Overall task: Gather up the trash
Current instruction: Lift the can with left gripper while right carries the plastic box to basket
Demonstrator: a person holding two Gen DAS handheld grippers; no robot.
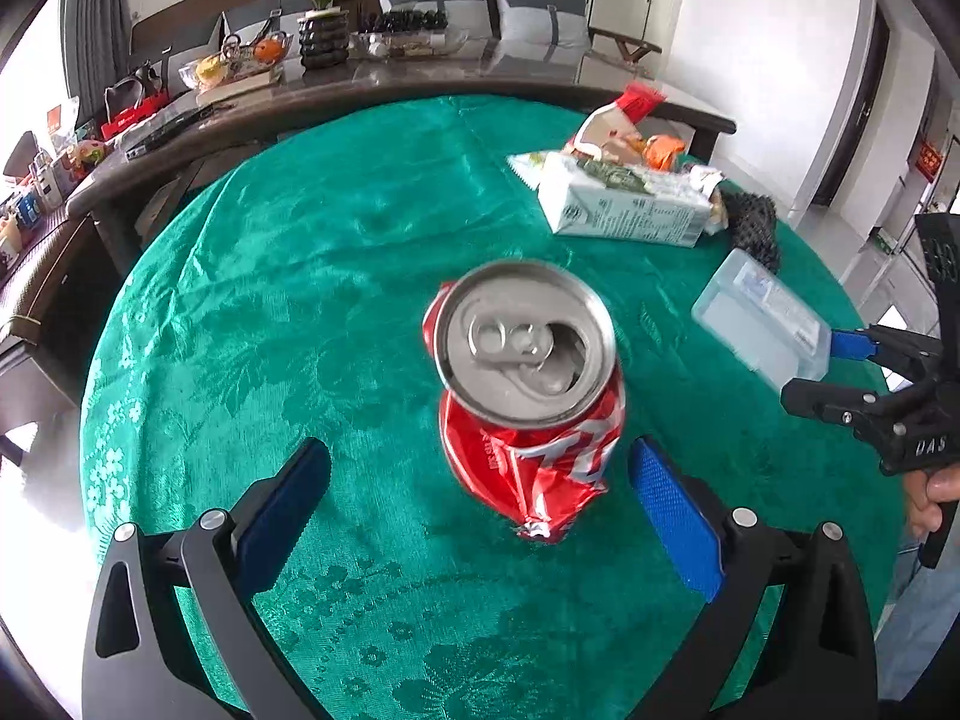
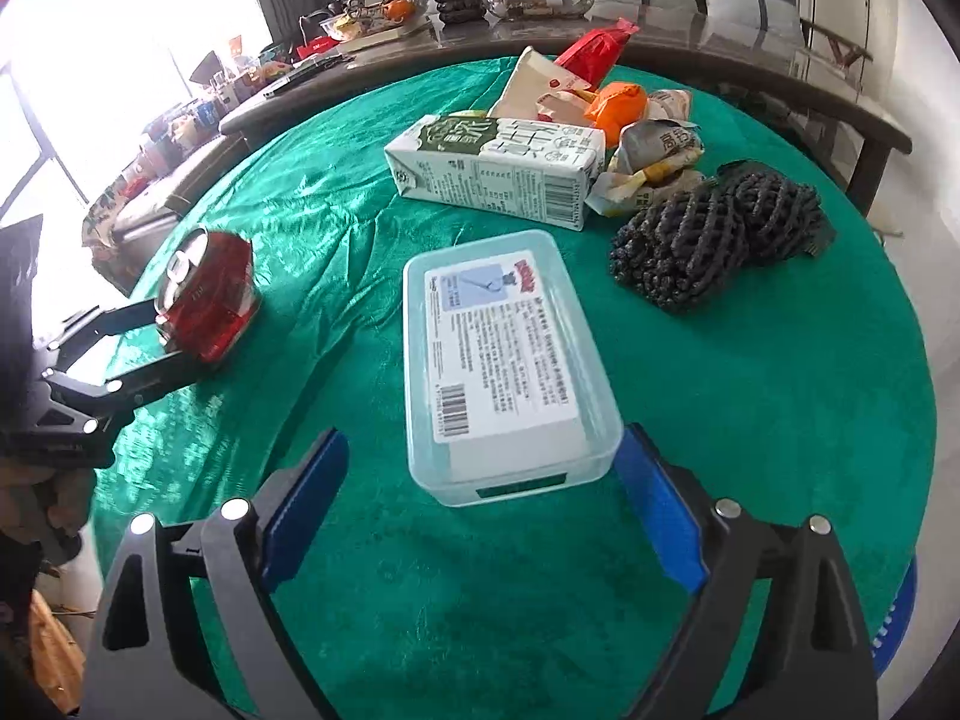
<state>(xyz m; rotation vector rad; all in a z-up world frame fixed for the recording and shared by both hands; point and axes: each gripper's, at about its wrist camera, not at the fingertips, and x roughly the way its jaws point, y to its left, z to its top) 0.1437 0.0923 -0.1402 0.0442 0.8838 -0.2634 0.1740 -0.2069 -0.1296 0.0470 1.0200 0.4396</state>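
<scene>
Here, on the green-clothed bench [image 1: 288, 276], the count is one crushed red can [image 1: 528, 396], one clear plastic box [image 2: 504, 360], one milk carton [image 2: 498, 168], one black mesh wad [image 2: 714, 234] and one heap of wrappers [image 2: 612, 102].

Taking the carton as the landmark: the can sits nearer the camera and to its left, the box just in front of it, the mesh wad to its right, the wrappers behind it and touching it.

The can stands roughly upright, dented and leaning, its opened top facing up. The box lies flat, label up, its long axis running from the right gripper [image 2: 480, 498] toward the carton. The carton lies on its side, long axis crosswise.

The left gripper [image 1: 480, 498] is spread wide, its fingers flanking the can's base without touching; it holds nothing. The right gripper is likewise wide open around the box's near end, gripping nothing; whether its right pad touches the box corner, I cannot tell.

Bare cloth surrounds the can on every side, and the bench's round edge curves close behind both grippers.
</scene>
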